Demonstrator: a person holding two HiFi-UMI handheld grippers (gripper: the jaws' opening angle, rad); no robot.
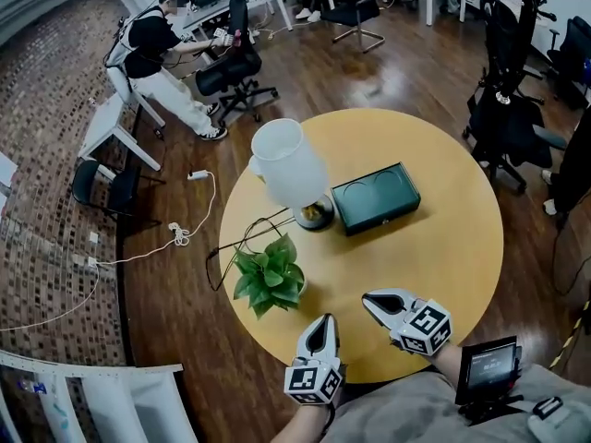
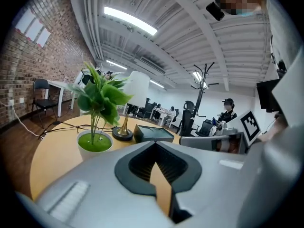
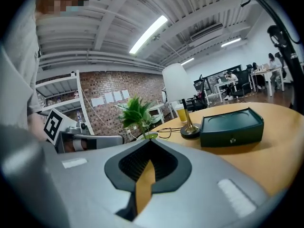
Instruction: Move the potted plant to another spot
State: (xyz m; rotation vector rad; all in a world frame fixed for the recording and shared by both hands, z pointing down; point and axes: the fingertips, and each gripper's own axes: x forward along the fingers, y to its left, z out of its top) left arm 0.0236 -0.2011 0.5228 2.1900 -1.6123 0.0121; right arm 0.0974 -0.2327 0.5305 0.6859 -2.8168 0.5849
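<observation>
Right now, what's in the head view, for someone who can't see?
A potted plant sits on a round table with a lamp and a dark box. The left claw and right claw, shut and empty, are at its edge.

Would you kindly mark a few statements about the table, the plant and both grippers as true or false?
1. The potted plant stands on the round table. True.
2. The left gripper grips the plant's pot. False: its jaws are shut on nothing, short of the plant.
3. The lamp stands beside the dark green box. True.
4. The right gripper has its jaws wide open. False: they are shut and empty.
</observation>
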